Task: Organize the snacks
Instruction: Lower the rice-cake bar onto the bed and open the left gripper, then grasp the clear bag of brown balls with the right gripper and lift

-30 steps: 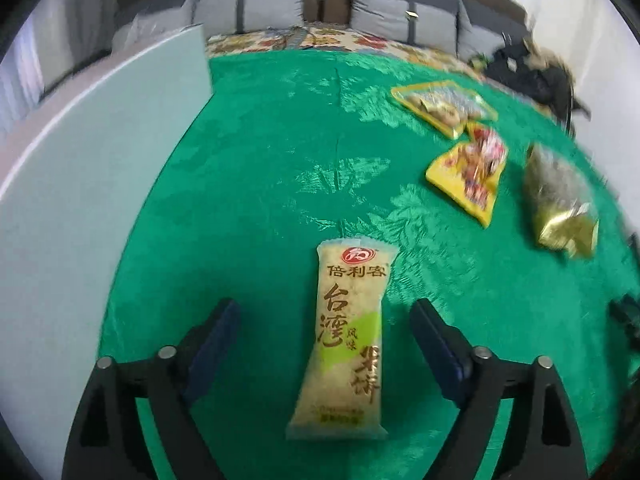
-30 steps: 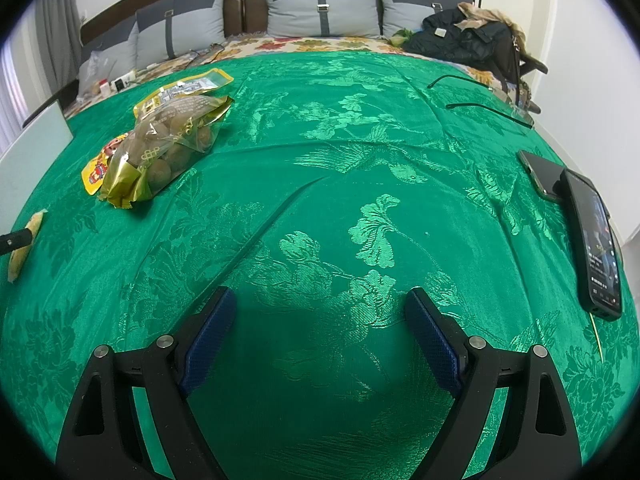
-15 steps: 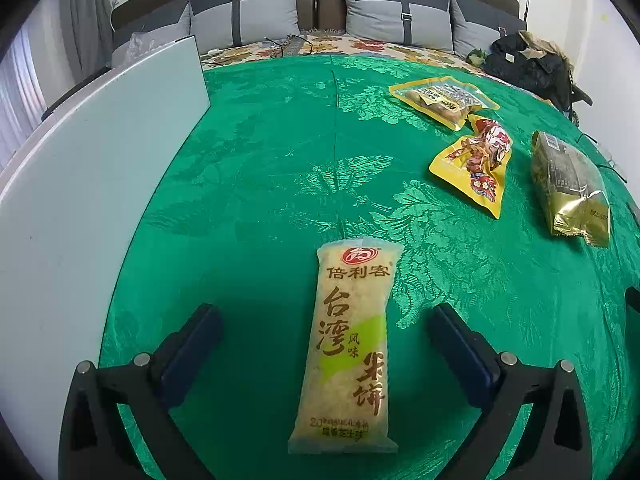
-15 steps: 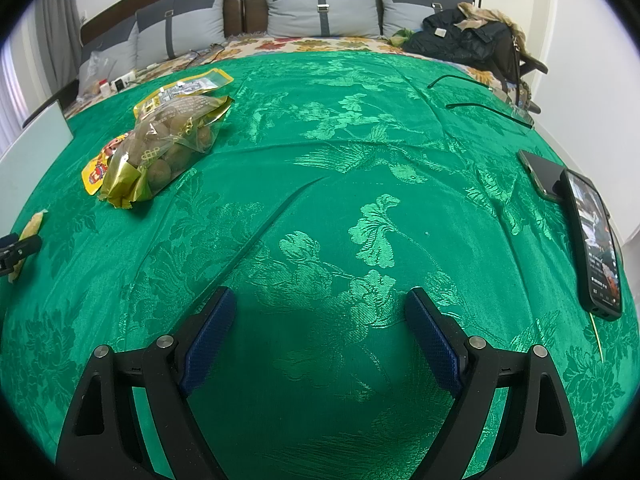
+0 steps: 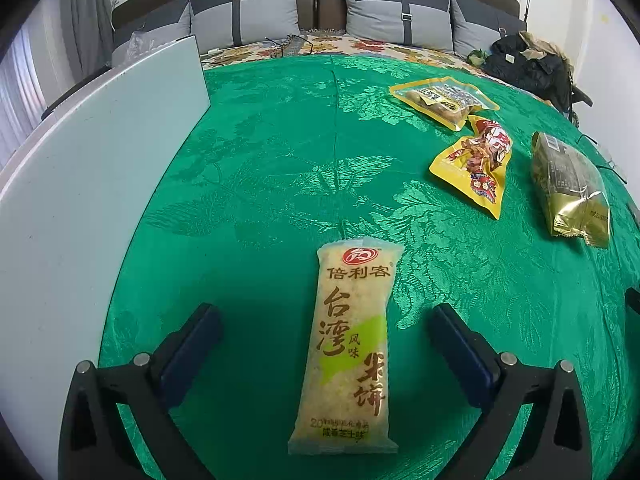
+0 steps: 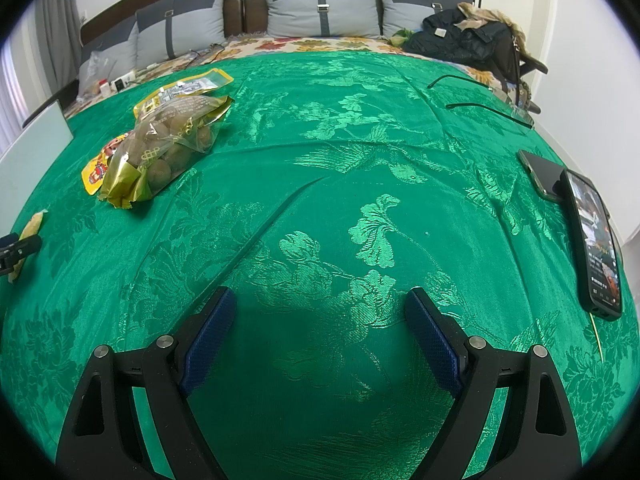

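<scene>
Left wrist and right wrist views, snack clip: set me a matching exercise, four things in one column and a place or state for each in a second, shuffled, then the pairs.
Things:
1. rice cracker packet
2. gold bag
3. phone with lit screen
4. white panel

Places or states:
A. at the right edge of the green cloth in the right wrist view
B. along the left side of the left wrist view
C. lying flat between the open fingers of the left gripper
D. farthest right of the snacks in the left wrist view

Pairs: 1-C, 2-D, 3-A, 4-B
</scene>
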`<action>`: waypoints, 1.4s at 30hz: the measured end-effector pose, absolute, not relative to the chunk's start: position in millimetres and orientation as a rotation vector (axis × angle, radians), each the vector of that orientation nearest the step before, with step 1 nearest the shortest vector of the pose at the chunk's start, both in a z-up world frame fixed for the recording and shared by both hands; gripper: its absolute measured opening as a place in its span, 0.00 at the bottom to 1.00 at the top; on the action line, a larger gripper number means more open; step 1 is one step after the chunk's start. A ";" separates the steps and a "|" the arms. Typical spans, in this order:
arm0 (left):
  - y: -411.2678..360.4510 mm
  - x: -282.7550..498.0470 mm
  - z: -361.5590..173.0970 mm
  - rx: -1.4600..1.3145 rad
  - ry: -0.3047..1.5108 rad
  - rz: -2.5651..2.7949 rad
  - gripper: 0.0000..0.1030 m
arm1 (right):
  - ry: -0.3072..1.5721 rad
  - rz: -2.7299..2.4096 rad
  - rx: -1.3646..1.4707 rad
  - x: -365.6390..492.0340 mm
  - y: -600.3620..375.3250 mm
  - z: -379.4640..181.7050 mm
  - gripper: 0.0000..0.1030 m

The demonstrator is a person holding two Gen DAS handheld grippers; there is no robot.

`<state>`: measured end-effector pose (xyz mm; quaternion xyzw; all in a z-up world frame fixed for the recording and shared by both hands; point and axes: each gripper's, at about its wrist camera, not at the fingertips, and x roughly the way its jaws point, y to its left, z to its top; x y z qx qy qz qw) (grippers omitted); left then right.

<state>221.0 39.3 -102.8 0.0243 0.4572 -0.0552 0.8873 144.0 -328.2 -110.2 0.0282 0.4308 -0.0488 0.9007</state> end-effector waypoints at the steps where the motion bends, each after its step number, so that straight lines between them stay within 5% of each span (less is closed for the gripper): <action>1: 39.2 221.0 -102.8 0.050 0.950 -0.115 1.00 | 0.891 -0.101 0.058 144.1 -327.9 -110.3 0.87; 20: 39.5 221.0 -102.8 0.050 0.950 -0.115 1.00 | 0.916 -0.120 0.074 149.1 -327.7 -108.3 0.86; 29: 39.5 221.3 -102.8 0.050 0.950 -0.115 1.00 | 0.872 0.010 0.314 210.2 -270.7 -27.9 0.85; 42: 39.6 220.9 -102.8 0.050 0.950 -0.116 1.00 | 1.135 -0.227 0.221 307.9 -214.3 -94.1 0.85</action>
